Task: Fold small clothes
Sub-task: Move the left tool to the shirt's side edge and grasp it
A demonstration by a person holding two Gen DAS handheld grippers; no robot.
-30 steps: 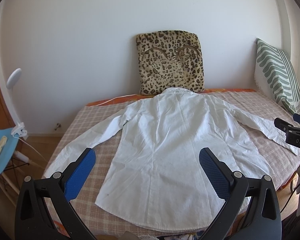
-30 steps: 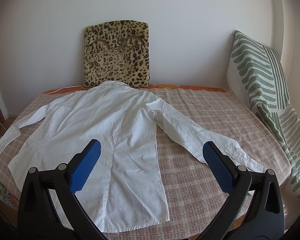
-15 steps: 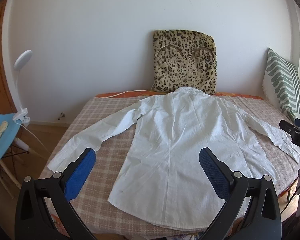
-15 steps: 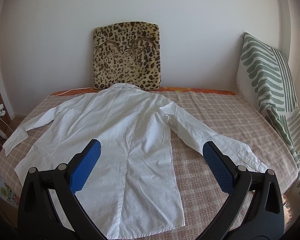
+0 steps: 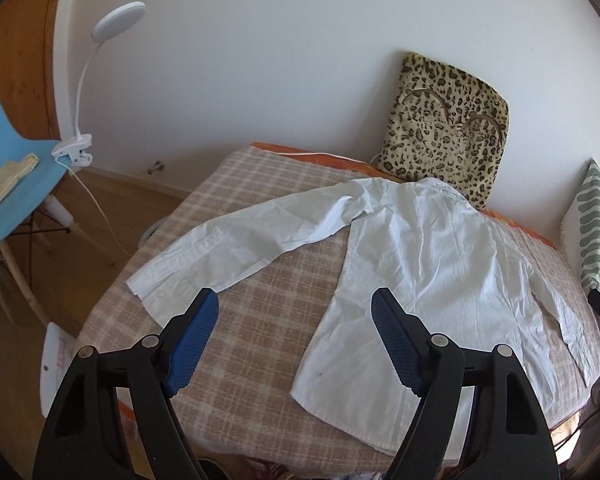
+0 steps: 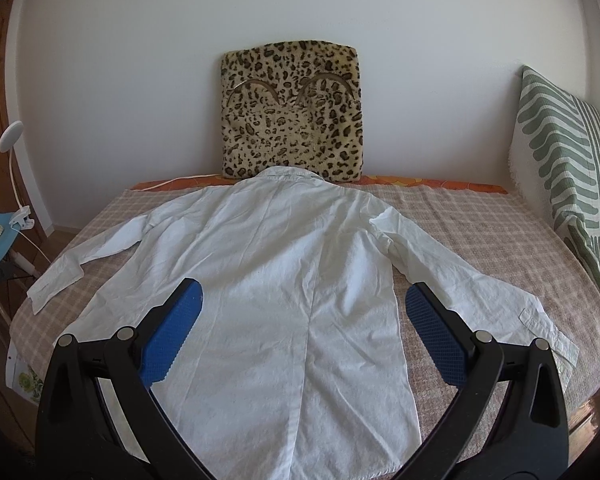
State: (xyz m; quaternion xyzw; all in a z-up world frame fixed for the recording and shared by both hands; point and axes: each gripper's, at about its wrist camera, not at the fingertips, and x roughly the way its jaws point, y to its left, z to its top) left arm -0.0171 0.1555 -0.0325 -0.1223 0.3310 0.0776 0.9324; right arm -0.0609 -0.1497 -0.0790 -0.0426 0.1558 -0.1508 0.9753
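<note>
Bed (image 6: 480,216) carries white shirt (image 6: 284,280) back-up, sleeves spread for folding — my left tool (image 5: 294,334) closing on nothing near the cuff (image 5: 168,276); right tool (image 6: 302,328) released, empty.

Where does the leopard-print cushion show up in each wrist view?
Left wrist view: the leopard-print cushion sits upper right, tilted, against the white wall.
Right wrist view: it stands top centre, upright, behind the collar of the white long-sleeved shirt.
Shared landmark: the shirt, whose collar overlaps the cushion's lower edge in both views.
</note>
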